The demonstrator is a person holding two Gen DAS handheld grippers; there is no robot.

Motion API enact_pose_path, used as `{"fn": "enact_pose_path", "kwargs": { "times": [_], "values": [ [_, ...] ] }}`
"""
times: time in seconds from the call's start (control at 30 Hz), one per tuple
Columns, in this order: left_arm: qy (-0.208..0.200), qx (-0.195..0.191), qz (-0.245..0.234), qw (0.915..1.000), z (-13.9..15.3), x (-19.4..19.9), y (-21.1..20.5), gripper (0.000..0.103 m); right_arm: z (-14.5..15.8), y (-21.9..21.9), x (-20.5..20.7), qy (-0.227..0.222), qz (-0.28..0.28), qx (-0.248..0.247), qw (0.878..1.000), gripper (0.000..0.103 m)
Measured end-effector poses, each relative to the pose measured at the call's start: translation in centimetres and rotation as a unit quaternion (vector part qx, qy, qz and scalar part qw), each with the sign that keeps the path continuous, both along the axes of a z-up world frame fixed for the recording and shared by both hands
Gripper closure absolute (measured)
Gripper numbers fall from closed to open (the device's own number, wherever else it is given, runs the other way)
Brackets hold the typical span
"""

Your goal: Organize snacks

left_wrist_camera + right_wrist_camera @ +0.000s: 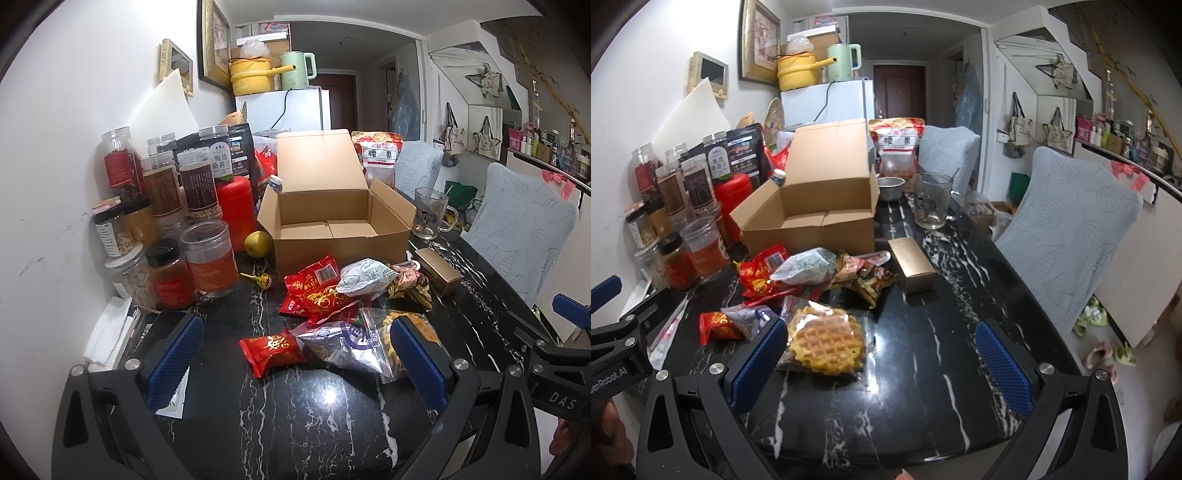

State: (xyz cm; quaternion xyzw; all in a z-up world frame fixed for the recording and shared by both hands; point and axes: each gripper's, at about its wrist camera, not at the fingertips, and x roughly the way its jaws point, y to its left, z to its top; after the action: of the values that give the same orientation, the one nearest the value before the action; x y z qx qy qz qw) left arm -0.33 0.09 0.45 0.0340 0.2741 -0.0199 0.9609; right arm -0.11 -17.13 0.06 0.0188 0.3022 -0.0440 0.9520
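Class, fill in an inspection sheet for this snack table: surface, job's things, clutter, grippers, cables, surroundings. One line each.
Surface: black marbled table, glossy, with a light glare.
Job's things: open cardboard box, empty; loose snack packets in front of it; bagged waffle; red candy; gold box.
Clutter: jars by the wall, pear, lollipop, glass mug, cashew bag.
Grippers: left gripper open, over the packets; right gripper open, beside the waffle; both hold nothing.
Cables: black cord down the fridge front.
Surroundings: fridge with yellow pot and kettle; chairs; hanging tote bags.
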Motion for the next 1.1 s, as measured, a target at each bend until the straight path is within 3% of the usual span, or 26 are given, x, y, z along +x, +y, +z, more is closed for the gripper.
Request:
{"fn": "enact_pose_path", "kwargs": {
  "times": [1.1],
  "values": [
    [0.007,-0.001,-0.005,1.0000,-0.26,-0.29,-0.12,0.000,-0.19,0.52,-0.25,-0.003,0.009,-0.002,1.000,0.000]
  ]
}}
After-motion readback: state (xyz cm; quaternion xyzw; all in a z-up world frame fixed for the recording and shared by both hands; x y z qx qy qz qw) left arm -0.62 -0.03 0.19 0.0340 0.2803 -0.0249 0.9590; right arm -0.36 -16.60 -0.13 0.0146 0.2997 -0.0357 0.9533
